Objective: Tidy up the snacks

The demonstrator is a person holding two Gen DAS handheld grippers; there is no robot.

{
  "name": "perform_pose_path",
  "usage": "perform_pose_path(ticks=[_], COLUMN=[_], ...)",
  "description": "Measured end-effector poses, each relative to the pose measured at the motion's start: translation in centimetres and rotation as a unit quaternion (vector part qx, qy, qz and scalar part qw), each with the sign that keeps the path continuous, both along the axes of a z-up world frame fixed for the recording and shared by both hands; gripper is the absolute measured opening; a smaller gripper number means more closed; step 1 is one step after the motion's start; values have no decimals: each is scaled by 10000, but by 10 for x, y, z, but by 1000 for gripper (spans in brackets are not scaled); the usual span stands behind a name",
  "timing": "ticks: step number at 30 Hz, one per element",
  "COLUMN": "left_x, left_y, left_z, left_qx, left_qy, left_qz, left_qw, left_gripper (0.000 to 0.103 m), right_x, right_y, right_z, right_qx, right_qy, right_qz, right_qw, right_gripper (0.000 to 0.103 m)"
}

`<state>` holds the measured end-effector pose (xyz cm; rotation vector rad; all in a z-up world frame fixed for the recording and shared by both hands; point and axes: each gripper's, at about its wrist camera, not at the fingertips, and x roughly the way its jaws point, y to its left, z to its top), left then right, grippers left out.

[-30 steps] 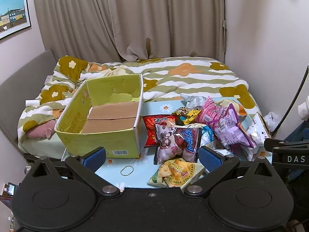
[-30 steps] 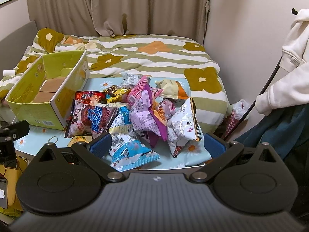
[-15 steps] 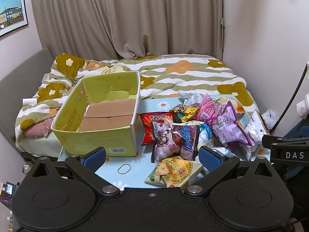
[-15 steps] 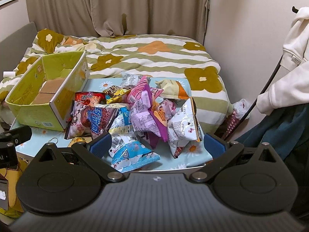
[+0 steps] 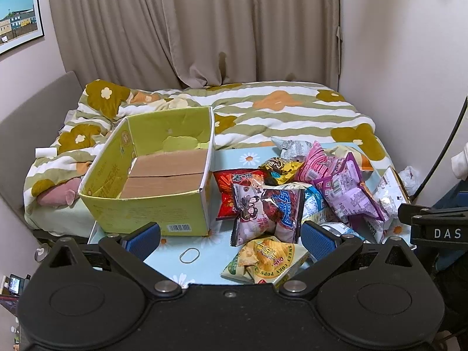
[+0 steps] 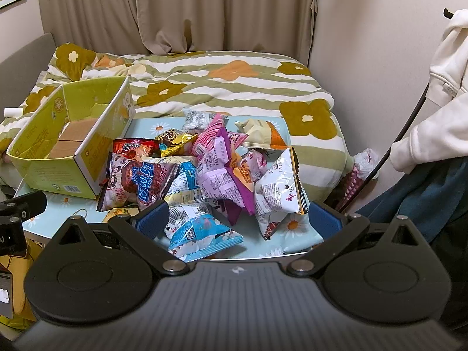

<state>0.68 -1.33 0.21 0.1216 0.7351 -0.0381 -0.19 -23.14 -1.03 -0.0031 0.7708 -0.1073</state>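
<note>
the left gripper (image 5: 231, 238) is held with its blue pads spread wide and nothing between them. just ahead of it, on the floral-clothed table (image 5: 204, 241), a yellow bag (image 5: 264, 261) printed "sweet corn pops" is seen beside the right pad, and a rubber band (image 5: 189, 255) lies on the cloth between the pads. the green cardboard box (image 5: 152, 181) stands beyond the left pad, open-topped, with only its brown bottom flaps seen inside. a barcode is carried on its near wall.

the right gripper (image 6: 238, 219) is likewise spread apart and holds nothing. a light blue bag (image 6: 201, 235) lies between its pads, nearest the camera, with a white bag (image 6: 279, 196) propped upright just beside the right pad. the snack pile (image 6: 204, 163) is heaped on the table to the right of the box, well apart from its interior. a purple bag (image 6: 222, 175), a red bag (image 6: 134, 147) and a maroon bag with blue chinese characters (image 6: 140, 182) are noted in it; the chinese print is not legible in detail.

against the frame of a second ago, the left view is found shifted slightly, with the box and pile sitting a little lower and nearer; the right view is almost unchanged. no bag has been moved.

the letters "das" are read on the black body (image 5: 438, 231) at the right edge of the left view.
</note>
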Motion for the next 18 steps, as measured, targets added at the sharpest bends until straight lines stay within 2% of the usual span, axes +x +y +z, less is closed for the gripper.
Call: perform_pose_path(ticks=[18], left_x=[1], left_y=[-2], left_z=[0], left_qx=[-3], left_qy=[26], left_qz=[-24], left_qw=[10000], left_gripper=[103], right_x=[0], right_y=[0], right_z=[0], right_qx=[6], right_qy=[11], right_qz=[-6], right_qw=[10000], right_gripper=[103])
